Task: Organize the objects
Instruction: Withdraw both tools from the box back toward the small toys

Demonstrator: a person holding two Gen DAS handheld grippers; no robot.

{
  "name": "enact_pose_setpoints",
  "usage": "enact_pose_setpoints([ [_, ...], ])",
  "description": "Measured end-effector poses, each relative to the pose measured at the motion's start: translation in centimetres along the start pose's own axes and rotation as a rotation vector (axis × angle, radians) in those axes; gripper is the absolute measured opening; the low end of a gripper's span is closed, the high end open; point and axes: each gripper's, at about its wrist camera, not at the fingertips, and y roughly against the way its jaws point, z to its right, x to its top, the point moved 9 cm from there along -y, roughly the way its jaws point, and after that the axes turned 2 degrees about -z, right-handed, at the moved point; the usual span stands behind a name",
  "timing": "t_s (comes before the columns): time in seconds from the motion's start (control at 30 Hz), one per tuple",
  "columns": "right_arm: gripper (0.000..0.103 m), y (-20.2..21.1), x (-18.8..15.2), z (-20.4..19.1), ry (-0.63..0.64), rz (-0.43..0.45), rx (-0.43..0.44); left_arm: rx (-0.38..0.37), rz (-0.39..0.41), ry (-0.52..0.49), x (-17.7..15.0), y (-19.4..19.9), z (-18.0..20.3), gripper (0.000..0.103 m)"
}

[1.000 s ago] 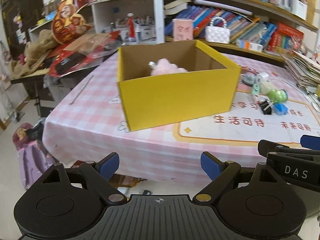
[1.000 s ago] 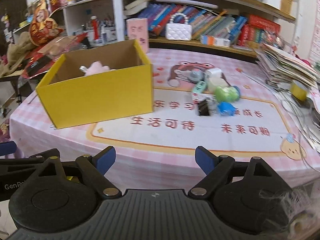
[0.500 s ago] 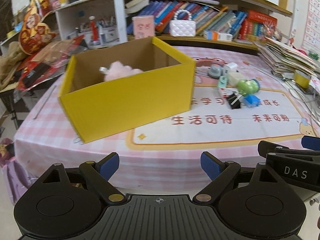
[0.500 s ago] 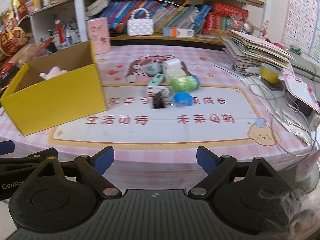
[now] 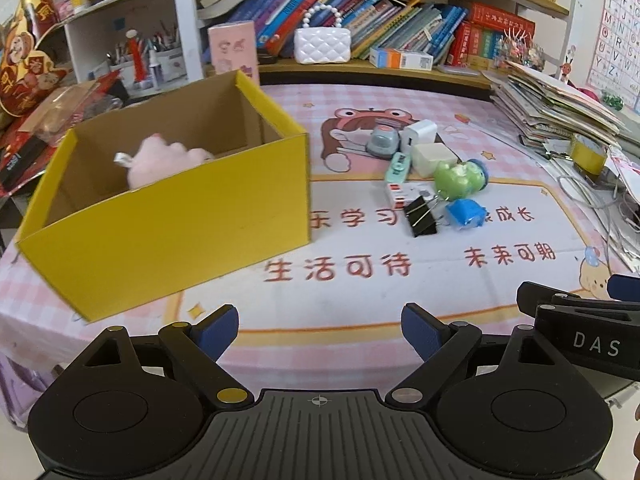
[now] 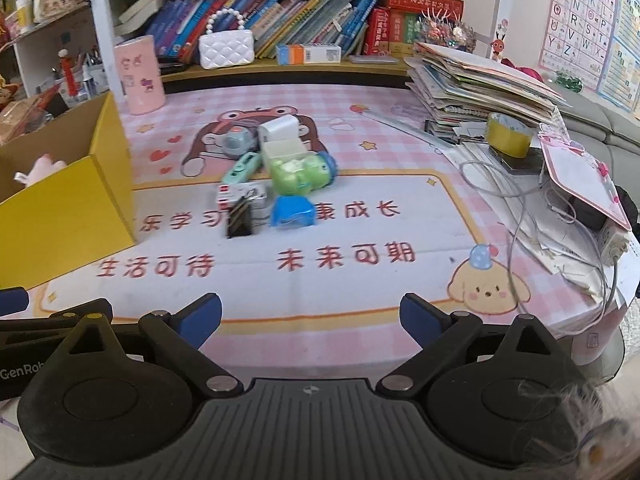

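Note:
A yellow cardboard box [image 5: 172, 216] [image 6: 60, 216] stands on the pink checked tablecloth [image 5: 400, 96] with a pink plush toy [image 5: 160, 160] inside. To its right lies a cluster of small things: a black binder clip [image 5: 420, 216] [image 6: 240, 218], a blue toy [image 5: 464, 214] [image 6: 294, 212], a green toy [image 5: 458, 176] [image 6: 298, 172], white chargers [image 5: 420, 132] and a mint case [image 5: 398, 166]. My left gripper [image 5: 320, 326] hangs open and empty over the table's front edge. My right gripper [image 6: 310, 314] is beside it, its jaws still opening with nothing between them.
A tall stack of papers and booklets [image 6: 480, 80] sits at the right, with cables [image 6: 520, 200], a yellow tape roll [image 6: 510, 136] and a pink board [image 6: 580, 176]. Bookshelves [image 5: 360, 8] run along the back, holding a white handbag [image 5: 322, 42] and a pink cylinder [image 6: 140, 76].
Both views have swung to the right along the table's front edge: the box has slid left and the small objects have come toward the middle. The right jaws have widened a little.

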Motion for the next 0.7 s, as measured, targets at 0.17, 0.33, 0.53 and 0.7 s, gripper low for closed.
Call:
enact_pose_setpoints([
  [0.17,0.097,-1.8,1.0,1.7,0.005,-0.025,-0.002,-0.002,-0.020,0.007,0.9,-1.7,1.7,0.091],
  [0.33,0.097,-3.7,2.3,3.0,0.009,-0.042,0.016,-0.004,-0.024,0.022,1.8,-2.9,3.0,0.091],
  [0.53,0.095,-5.7,3.7,3.6,0.030,-0.052,0.066,0.039,-0.024,0.051,3.0,-4.0,3.5,0.091],
  [0.7,0.094,-7.2,4.9,3.9,0.035,-0.059,0.109,0.067,-0.030,0.068,3.7,-4.7,3.9,0.091],
])
